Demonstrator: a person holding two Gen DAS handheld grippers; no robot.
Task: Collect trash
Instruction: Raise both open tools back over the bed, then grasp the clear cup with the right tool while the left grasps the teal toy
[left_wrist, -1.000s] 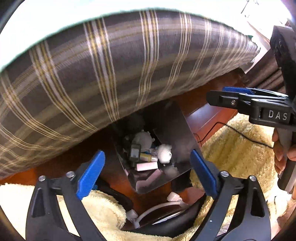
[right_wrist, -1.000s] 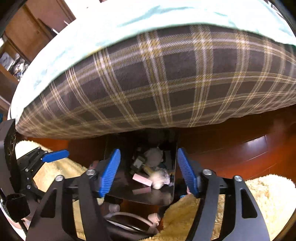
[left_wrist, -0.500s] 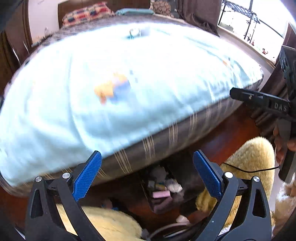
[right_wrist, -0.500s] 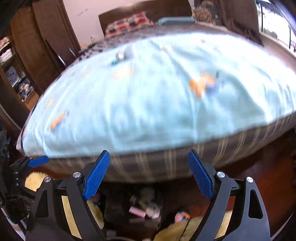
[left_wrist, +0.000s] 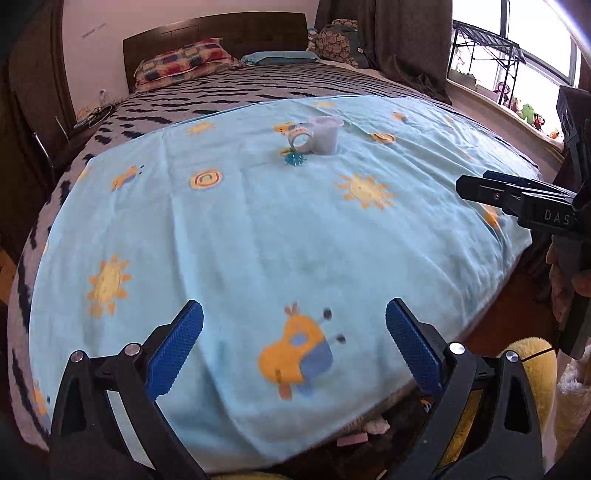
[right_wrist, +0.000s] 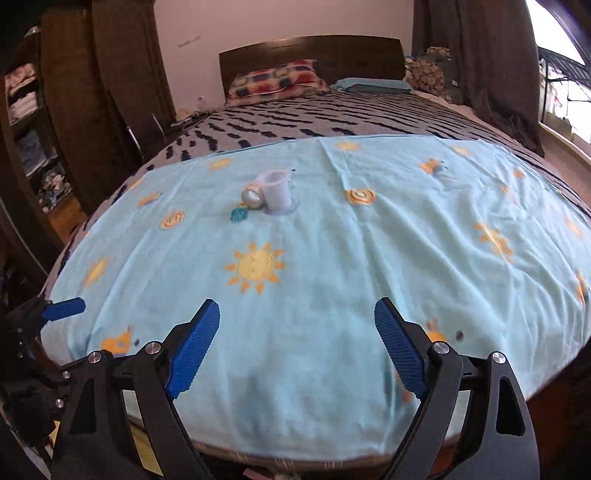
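Observation:
On the light blue blanket (left_wrist: 240, 229) far ahead lie a pale plastic cup (left_wrist: 325, 136), a small tipped can (left_wrist: 301, 140) and a teal scrap (left_wrist: 295, 158). The right wrist view shows the same cup (right_wrist: 277, 192), can (right_wrist: 253, 195) and scrap (right_wrist: 238, 214). My left gripper (left_wrist: 293, 332) hangs open and empty over the blanket's near edge. My right gripper (right_wrist: 297, 325) is likewise open and empty, well short of the trash. The dark bin (left_wrist: 373, 435), holding a pink piece (left_wrist: 352, 439), peeks out below the bed's edge.
The bed carries a striped cover (right_wrist: 332, 114), pillows (right_wrist: 273, 83) and a dark headboard (right_wrist: 314, 51). A wardrobe (right_wrist: 74, 110) stands on the left and a window with a rack (left_wrist: 487, 55) on the right. A yellow plush rug (left_wrist: 535, 362) lies on the wooden floor.
Both grippers rose from the bin beside the bed's plaid side and tilted up, so the bed top with the cup and can is now in view. The right jaws spread wider.

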